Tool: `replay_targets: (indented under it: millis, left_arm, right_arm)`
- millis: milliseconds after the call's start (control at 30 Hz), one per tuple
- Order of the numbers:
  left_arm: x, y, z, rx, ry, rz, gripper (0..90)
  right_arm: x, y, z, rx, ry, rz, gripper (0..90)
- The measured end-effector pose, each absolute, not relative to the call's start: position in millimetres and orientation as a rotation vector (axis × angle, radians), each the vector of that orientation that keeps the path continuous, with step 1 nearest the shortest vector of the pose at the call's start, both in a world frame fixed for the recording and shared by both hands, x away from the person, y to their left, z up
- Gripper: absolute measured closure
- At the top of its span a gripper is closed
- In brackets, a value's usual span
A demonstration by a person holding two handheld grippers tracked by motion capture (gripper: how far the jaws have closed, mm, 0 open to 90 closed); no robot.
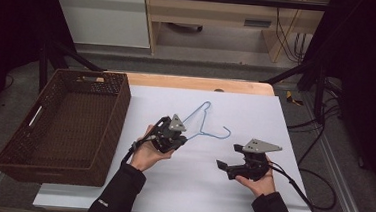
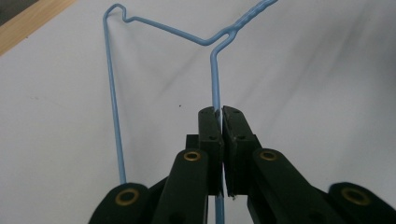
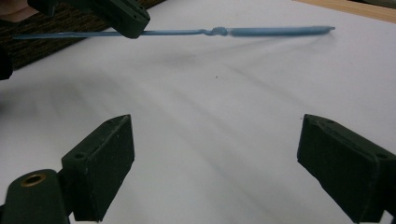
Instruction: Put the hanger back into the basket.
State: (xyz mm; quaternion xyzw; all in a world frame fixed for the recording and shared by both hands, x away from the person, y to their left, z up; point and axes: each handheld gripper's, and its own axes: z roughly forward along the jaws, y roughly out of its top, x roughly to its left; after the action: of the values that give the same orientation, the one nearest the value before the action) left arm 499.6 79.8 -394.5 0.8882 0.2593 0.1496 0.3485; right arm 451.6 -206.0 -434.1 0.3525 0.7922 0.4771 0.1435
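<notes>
Left gripper (image 2: 218, 114) clamps 1 thin blue wire hanger (image 2: 163, 35): light, springy, slippery; grip near its twisted neck. Right gripper (image 3: 215, 154) gapes, holding nothing.

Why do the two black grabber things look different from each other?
The left hand-held gripper has its jaws squeezed shut on the blue wire hanger; the right hand-held gripper has its jaws wide apart with nothing between them. The left hand-held gripper sits at the hanger, while the right hand-held gripper stays back over the bare white board, pointing toward it. Both are black, carry a grey three-cornered plate, and each sits in one hand.
</notes>
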Motion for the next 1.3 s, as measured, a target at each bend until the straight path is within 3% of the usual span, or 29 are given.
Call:
replay_targets:
  millis: [433, 600, 900, 1300]
  left_arm:
    - [496.0, 85.6, -390.2, 2.278, 0.682, 0.388, 87.3]
    - [496.1, 88.4, -391.9, 2.271, 0.687, 0.386, 87.3]
    - [495.5, 89.9, -395.8, 2.271, 0.695, 0.377, 87.3]
    - [493.9, 88.5, -407.3, 2.278, 0.696, 0.36, 87.3]
  right_arm:
    - [473.0, -184.6, -434.6, 1.005, 2.242, 1.451, 18.3]
    - [486.3, -173.3, -434.8, 1.016, 2.199, 1.53, 29.5]
    - [497.3, -161.2, -436.8, 1.02, 2.18, 1.559, 41.6]
    - [503.7, -155.2, -441.3, 0.983, 2.19, 1.573, 67.0]
